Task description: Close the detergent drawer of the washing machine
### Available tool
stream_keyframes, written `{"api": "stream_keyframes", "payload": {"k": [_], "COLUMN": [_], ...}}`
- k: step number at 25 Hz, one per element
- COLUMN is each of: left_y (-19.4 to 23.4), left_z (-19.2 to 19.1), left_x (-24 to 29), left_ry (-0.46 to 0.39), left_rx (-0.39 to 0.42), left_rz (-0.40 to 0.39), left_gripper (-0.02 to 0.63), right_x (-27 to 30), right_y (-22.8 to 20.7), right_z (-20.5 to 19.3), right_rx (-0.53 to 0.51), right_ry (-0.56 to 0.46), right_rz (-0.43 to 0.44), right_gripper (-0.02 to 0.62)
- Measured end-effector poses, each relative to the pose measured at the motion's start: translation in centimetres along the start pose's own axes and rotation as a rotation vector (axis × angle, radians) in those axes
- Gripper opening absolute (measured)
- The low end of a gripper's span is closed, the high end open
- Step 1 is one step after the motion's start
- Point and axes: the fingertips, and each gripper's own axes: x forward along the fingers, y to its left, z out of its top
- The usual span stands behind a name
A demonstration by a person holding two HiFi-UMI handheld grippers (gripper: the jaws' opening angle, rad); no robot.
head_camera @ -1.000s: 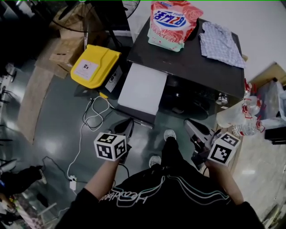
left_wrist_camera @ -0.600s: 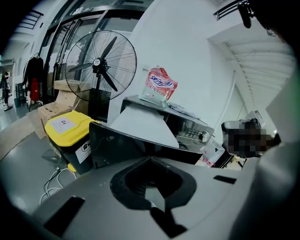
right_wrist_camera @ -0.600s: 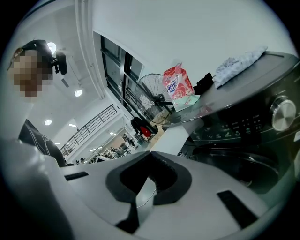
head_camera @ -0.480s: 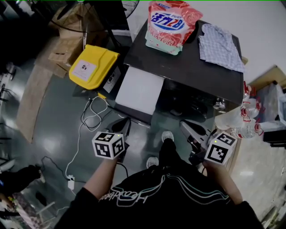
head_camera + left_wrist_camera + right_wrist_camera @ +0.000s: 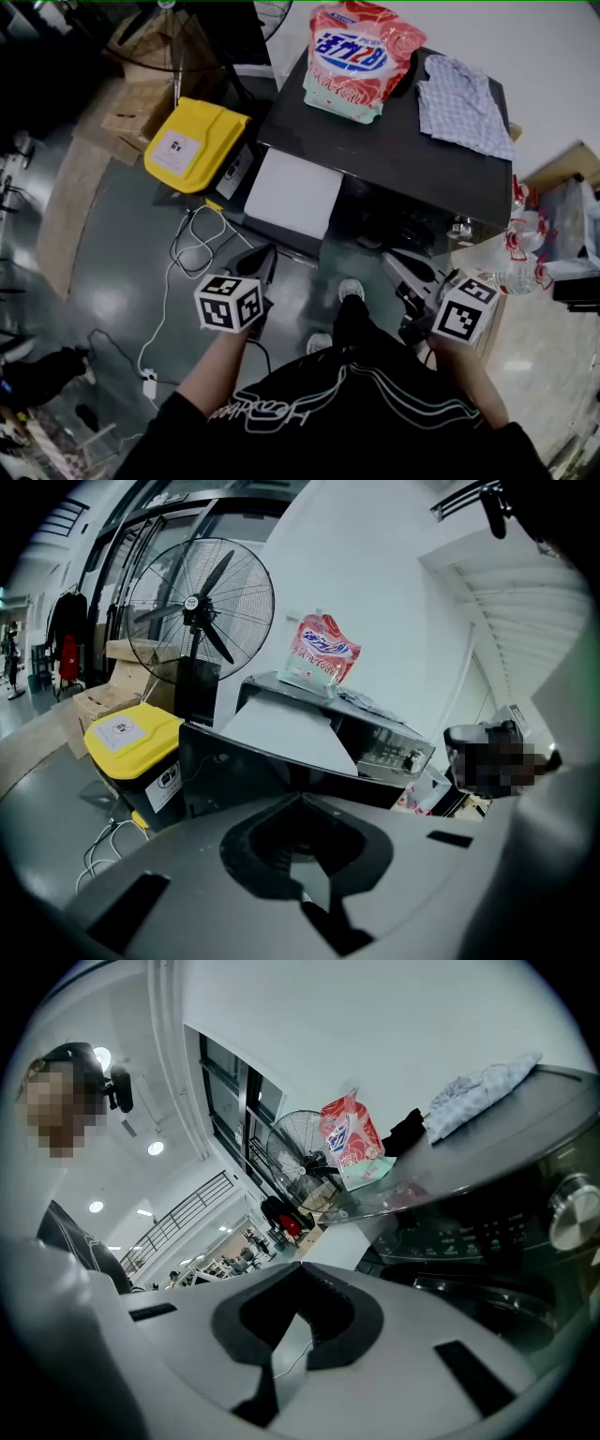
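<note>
- The left claw [image 5: 300,801] is sitting fully closed, tips touching, gripping nothing.
- The right claw [image 5: 298,1266] is doing the same: tips pressed together, empty.
- Both are hanging low in front of the person's body, clear of the washing machine [image 5: 403,141] and not touching it.
- The detergent drawer [image 5: 292,192] is sticking out of the machine's front at the left of the head view, white face up and not pushed in. It is lying ahead of the left claw.
- Only the head view is giving the floor layout. A white cable [image 5: 192,246] is looping on the floor near the drawer, and water bottles [image 5: 525,230] are bunching at the machine's right.
- Only the left gripper view is showing the pedestal fan [image 5: 199,607] in full, standing near the yellow bin [image 5: 131,735].
- Only the right gripper view is showing the knob [image 5: 572,1211] on the dark control panel under the top's edge.
- The detergent bag [image 5: 361,47] is lying at the back of the machine top, with a checked shirt [image 5: 461,94] lying beside it.
- Writing:
  - The bag is carrying a blue oval with white characters, too small for me to read.
  - The bin lid is wearing a white label, and its print is illegible.
  - The panel legends are blurring out.
</note>
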Motion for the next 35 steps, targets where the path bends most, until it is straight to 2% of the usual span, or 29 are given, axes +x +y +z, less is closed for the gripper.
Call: {"api": "stream_keyframes", "payload": {"k": [35], "left_y": [0.6], "left_z": [6.9], "left_x": [7.3], "left_ry": [-0.021], "left_rx": [-0.021], "left_rz": [-0.036], "left_gripper": [0.025], "right_x": [3.6], "right_y": [-4.4], "right_z": [5.0], "right_rx": [-0.007], "right_ry": [0.028], "right_rz": [-0.018], "right_gripper": [0.026]}}
